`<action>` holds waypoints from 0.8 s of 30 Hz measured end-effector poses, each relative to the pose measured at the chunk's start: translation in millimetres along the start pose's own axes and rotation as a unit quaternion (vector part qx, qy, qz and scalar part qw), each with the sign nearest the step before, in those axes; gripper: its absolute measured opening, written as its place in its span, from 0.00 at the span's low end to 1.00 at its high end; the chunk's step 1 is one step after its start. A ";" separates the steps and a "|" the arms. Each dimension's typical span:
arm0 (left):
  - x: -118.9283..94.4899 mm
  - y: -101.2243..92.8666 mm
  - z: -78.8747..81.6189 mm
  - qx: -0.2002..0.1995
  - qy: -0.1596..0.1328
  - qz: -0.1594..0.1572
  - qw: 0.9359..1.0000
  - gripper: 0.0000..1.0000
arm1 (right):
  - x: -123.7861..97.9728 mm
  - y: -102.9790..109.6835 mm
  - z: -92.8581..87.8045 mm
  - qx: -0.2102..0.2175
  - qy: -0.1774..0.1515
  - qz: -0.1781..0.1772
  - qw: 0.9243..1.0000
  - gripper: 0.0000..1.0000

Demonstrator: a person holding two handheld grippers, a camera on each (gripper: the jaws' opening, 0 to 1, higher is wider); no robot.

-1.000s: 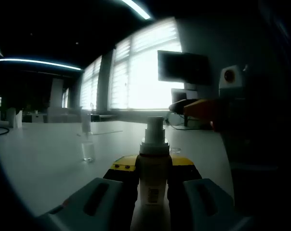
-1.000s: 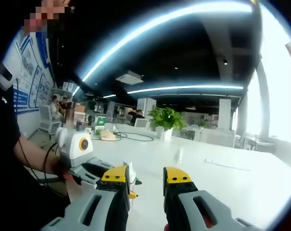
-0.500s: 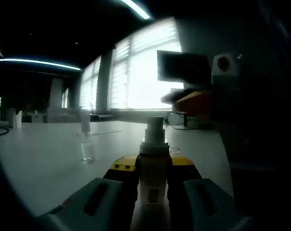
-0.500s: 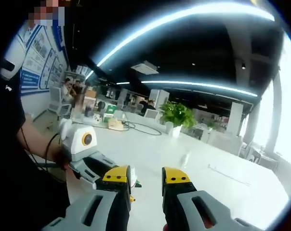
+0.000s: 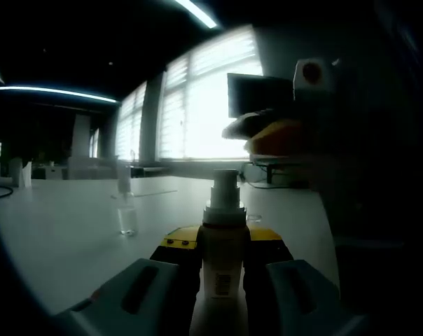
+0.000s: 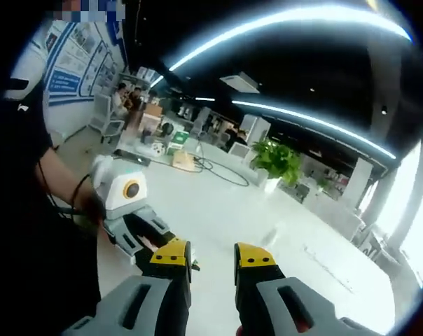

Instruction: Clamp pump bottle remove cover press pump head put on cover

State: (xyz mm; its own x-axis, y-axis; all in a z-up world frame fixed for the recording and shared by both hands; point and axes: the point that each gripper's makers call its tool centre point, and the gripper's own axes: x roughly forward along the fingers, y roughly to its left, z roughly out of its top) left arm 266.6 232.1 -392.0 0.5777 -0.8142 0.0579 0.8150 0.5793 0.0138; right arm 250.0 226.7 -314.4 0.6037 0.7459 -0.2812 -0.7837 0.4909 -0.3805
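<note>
Open white table [image 5: 64, 224] to the left and far side of the clamped pump bottle [image 5: 222, 231], broken only by a small clear cover [image 5: 127, 220] standing upright, well apart to the left. Above and to the right of the pump head, the right gripper [image 5: 267, 133] hanging close, crowding the approach from that side. In the right gripper view, a narrow gap between the jaws, the left gripper [image 6: 138, 234] near on the left, bare tabletop [image 6: 267, 224] far and right.

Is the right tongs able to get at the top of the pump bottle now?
Probably yes. The pump bottle stands clamped in the left tongs, its pump head bare, and the right tongs hang open above it with only air between.
</note>
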 end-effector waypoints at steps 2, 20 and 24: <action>0.0 -0.2 0.0 0.000 0.000 0.000 1.000 0.13 | 1.5 -0.1 -2.0 -0.028 0.017 0.012 0.999 0.19; -0.1 -0.1 -0.5 0.000 0.000 -0.001 1.000 0.13 | 18.3 12.3 1.0 -0.153 0.092 0.117 0.977 0.10; -0.3 -0.3 -0.4 0.002 0.000 -0.001 1.000 0.13 | 20.4 9.8 7.3 -0.170 0.093 0.136 0.972 0.09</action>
State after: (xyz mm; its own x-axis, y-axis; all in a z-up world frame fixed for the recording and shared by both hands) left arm 266.2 232.1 -392.4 0.5766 -0.8150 0.0572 0.8156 0.5783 0.0177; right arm 253.6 250.0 -317.4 0.4226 0.7168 -0.5546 -0.8432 0.0866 -0.5306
